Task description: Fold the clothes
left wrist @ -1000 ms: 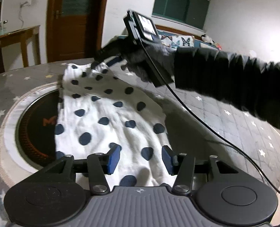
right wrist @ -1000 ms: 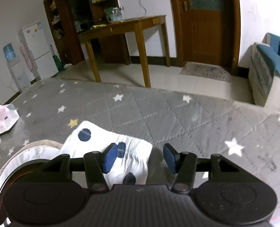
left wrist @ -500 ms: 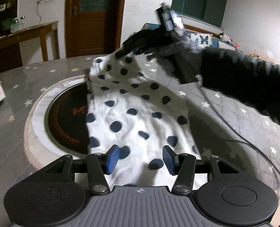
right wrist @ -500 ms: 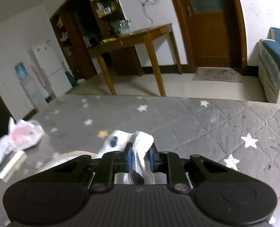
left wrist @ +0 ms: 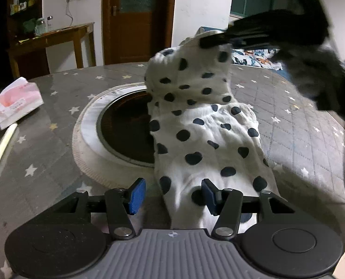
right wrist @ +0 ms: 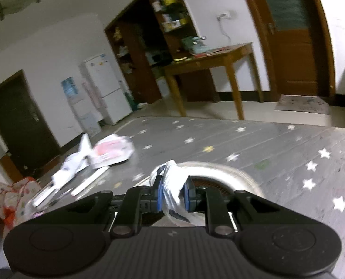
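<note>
The left wrist view shows the whole garment (left wrist: 202, 139): white crinkled cloth with dark dots, draped over the round dark inset (left wrist: 123, 127) of the star-printed grey worktop (left wrist: 56, 162), its far corner raised. The left gripper (left wrist: 172, 194) has its blue-padded fingers apart; cloth lies between them, unpressed. Only the right wrist view shows the right gripper (right wrist: 173, 195) fingers clamped on a bunched corner. No writing is legible.

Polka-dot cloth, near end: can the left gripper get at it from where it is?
Probably yes. The left gripper is open with the polka-dot cloth already lying between its pads, nothing covering it. The right gripper holds the far end lifted, well clear.
</note>
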The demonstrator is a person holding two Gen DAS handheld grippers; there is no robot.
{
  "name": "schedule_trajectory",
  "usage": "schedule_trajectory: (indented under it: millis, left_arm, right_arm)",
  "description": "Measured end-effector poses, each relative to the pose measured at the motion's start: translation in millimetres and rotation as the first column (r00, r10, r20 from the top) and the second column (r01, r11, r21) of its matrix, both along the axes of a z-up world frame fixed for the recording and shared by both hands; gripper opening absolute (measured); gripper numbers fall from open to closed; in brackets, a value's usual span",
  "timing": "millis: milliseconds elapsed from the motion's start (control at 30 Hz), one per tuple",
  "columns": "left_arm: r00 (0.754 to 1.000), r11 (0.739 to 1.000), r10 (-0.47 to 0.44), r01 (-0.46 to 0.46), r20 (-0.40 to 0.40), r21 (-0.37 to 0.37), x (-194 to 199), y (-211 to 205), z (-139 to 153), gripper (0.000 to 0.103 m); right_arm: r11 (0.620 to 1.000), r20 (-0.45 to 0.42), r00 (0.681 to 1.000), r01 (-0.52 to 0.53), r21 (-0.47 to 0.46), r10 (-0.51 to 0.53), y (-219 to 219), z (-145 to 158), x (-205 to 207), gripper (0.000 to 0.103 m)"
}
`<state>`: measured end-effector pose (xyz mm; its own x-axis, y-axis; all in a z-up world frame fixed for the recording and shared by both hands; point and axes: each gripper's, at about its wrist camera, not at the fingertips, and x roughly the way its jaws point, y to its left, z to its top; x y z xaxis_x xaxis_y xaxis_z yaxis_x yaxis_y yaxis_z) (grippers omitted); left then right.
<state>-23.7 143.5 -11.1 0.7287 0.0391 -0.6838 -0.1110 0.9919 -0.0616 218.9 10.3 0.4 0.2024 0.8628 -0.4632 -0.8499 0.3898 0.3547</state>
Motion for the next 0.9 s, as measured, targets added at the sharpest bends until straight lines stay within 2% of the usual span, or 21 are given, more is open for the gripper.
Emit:
schedule_trajectory:
  millis: [267,467,533,700,767,900]
  left_arm:
    - [0.999,0.998,0.048,-0.048,0.012,0.027,-22,13,0,0.056]
    - [0.993,0.994,0.109,-0.110,0.045,0.021,-37,29,7,0.056]
    - [0.991,0.992,0.126,-0.127,0.055,0.019,-42,33,9,0.056]
    - [0.986,0.989,0.145,-0.148,0.083,0.022,-50,39,16,0.056]
    - [0.985,0.989,0.146,-0.149,0.095,0.024,-52,40,19,0.056]
    - [0.983,0.990,0.136,-0.139,0.127,0.019,-52,36,28,0.056]
  right_arm:
    - [0.994,0.004,0.994,-0.111,0.021,0.111,-32,9,-90,0.016]
    - [0.980,0.010,0.981,-0.196,0.033,0.196,-51,-2,-145,0.016]
    - [0.972,0.044,0.972,-0.233,0.018,0.232,-55,-7,-164,0.016]
    - [0.933,0.177,0.917,-0.348,-0.087,0.358,-67,-22,-204,0.019]
    - [0.912,0.238,0.881,-0.381,-0.154,0.409,-70,-28,-218,0.026]
    - [0.877,0.261,0.841,-0.425,-0.224,0.474,-73,-38,-237,0.026]
